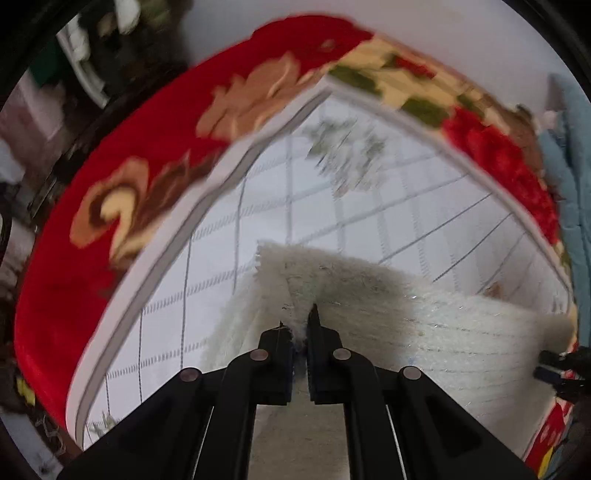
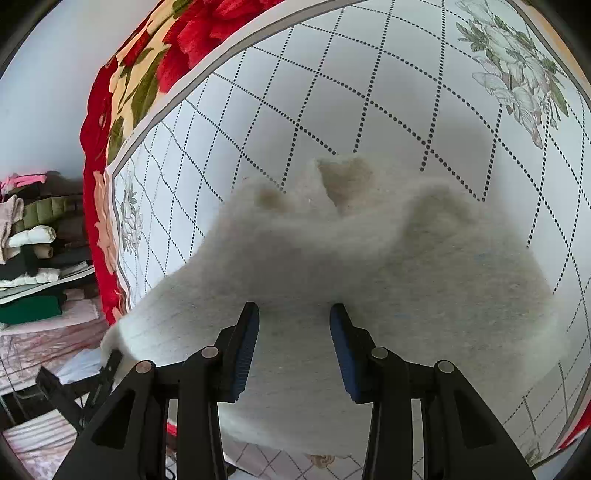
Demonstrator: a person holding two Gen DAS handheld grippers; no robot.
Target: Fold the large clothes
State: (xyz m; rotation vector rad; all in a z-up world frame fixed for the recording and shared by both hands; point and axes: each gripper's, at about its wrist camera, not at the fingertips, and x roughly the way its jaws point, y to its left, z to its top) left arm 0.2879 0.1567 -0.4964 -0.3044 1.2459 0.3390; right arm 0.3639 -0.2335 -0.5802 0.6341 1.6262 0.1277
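A white fluffy garment (image 1: 424, 314) lies on a white quilted cover (image 1: 332, 206) with dotted diamond lines. My left gripper (image 1: 297, 319) points down and is shut on a raised edge of this garment, with fuzzy cloth pinched between the pads. In the right wrist view the same garment (image 2: 369, 258) spreads across the cover (image 2: 332, 74), rumpled at its far side. My right gripper (image 2: 293, 310) hovers over its near part, jaws apart, with nothing pinched between them. The left gripper (image 2: 110, 363) shows at the garment's lower left corner. The right gripper (image 1: 543, 365) peeks in at the right edge.
A red floral blanket (image 1: 147, 166) runs under and around the cover's edge (image 2: 192, 33). A pile of folded clothes (image 2: 37, 236) sits at the left beyond the bed. Blue cloth (image 1: 569, 166) hangs at the far right. Printed flowers (image 2: 517, 62) mark the cover's corner.
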